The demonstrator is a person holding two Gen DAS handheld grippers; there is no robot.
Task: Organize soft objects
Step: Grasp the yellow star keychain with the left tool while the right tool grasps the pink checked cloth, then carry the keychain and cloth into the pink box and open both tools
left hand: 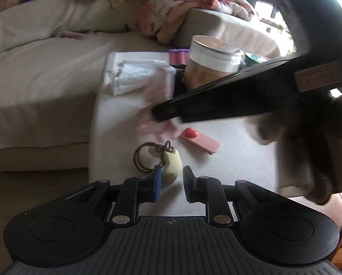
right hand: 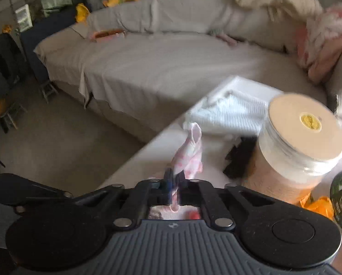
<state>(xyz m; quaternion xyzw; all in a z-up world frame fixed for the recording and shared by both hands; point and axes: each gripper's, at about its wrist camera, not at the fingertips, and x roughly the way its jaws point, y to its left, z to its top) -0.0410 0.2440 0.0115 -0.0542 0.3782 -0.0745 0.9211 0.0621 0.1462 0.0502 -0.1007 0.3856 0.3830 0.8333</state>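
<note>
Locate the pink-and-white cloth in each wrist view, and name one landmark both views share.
Left wrist: pink-and-white cloth, blurred, mid-frame at the tip of the right hand-held gripper.
Right wrist: cloth lower centre, pinched between the shut fingers and sticking up.
Shared landmark: big lidded jar.

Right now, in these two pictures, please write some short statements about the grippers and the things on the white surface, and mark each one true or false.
1. The right gripper is shut on the pink patterned cloth. True.
2. The left gripper holds the big jar. False: its jaws stand apart and grip nothing; the jar stands further back.
3. A folded white towel lies beside the jar. True.
4. The jar has no lid. False: a flat lid closes it.
5. A cream charm on a dark cord lies just ahead of the left gripper. True.
</note>
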